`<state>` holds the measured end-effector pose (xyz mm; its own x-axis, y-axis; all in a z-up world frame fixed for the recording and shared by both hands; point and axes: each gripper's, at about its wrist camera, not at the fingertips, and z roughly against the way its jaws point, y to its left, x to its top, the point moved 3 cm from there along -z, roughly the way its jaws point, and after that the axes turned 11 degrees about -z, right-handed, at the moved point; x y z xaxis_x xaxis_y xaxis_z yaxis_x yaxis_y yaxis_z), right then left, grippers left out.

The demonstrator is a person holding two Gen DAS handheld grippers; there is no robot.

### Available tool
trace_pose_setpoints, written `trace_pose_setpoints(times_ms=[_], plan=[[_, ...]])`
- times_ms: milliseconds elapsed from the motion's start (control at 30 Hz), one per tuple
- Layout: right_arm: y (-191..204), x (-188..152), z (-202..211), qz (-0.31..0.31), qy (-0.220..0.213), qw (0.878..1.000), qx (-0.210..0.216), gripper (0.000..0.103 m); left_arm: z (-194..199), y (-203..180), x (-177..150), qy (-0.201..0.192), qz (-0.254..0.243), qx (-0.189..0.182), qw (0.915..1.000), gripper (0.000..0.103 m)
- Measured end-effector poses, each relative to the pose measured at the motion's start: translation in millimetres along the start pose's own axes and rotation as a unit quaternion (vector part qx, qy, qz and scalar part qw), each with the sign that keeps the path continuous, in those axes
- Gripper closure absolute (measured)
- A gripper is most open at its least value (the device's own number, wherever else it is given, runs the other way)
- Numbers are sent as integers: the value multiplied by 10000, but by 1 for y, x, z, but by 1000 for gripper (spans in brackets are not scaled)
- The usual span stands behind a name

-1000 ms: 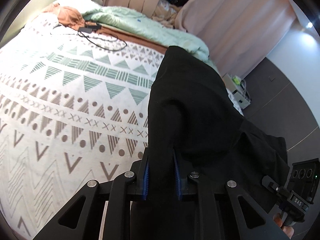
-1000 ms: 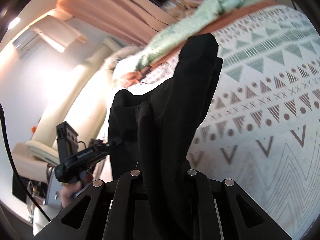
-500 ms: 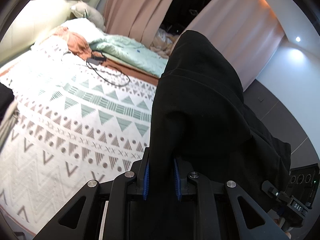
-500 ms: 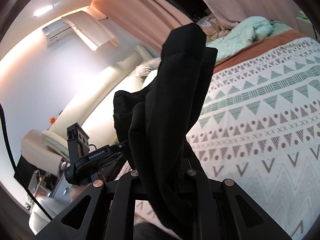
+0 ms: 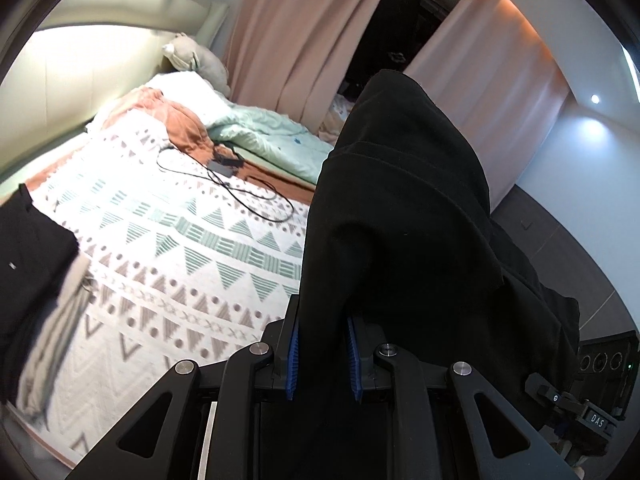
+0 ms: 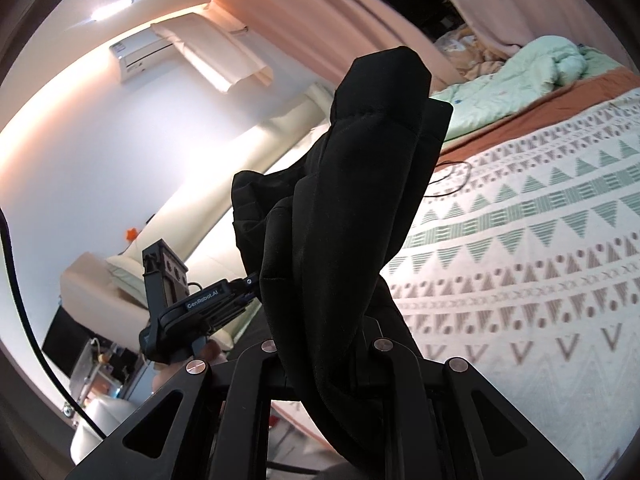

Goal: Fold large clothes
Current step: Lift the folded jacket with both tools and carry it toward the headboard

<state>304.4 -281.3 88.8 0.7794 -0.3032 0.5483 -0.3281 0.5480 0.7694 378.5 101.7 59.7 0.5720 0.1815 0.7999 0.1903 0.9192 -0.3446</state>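
Note:
A large black garment [image 5: 400, 208] hangs in the air above the bed, bunched and draped over both grippers. My left gripper [image 5: 322, 354] is shut on a thick fold of it, the blue pads [image 5: 291, 354] pressing the cloth from both sides. In the right wrist view the same black garment [image 6: 360, 208] rises in a tall folded bundle out of my right gripper [image 6: 326, 364], which is shut on it; the cloth hides the fingertips. The left gripper [image 6: 244, 296] shows at the left of that view, holding the garment's other end.
The bed's patterned white bedspread [image 5: 192, 248] lies below. A mint duvet [image 5: 272, 140], an orange cloth [image 5: 180, 124], a black cable with adapter [image 5: 232, 184] and a grey plush toy [image 5: 196, 60] sit at its far end. Dark and grey clothes [image 5: 36, 288] lie at the left. Pink curtains [image 5: 296, 24] hang behind.
Both grippers have risen with the black garment and tilted up, so more of the room, curtains and headboard shows. A pile of dark clothes has come into view at the left.

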Motion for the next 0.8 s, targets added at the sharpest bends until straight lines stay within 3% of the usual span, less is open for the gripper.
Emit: trace_pose_setpoints(times_ms=[433,800], plan=[[106,-24,-112,539,612,9956,467,88,93,119,42,-557,285,510,9967,83],[197,-74,-206,999,1319,9821,904,88,184,205,54,-898,452,1142,9884,83]])
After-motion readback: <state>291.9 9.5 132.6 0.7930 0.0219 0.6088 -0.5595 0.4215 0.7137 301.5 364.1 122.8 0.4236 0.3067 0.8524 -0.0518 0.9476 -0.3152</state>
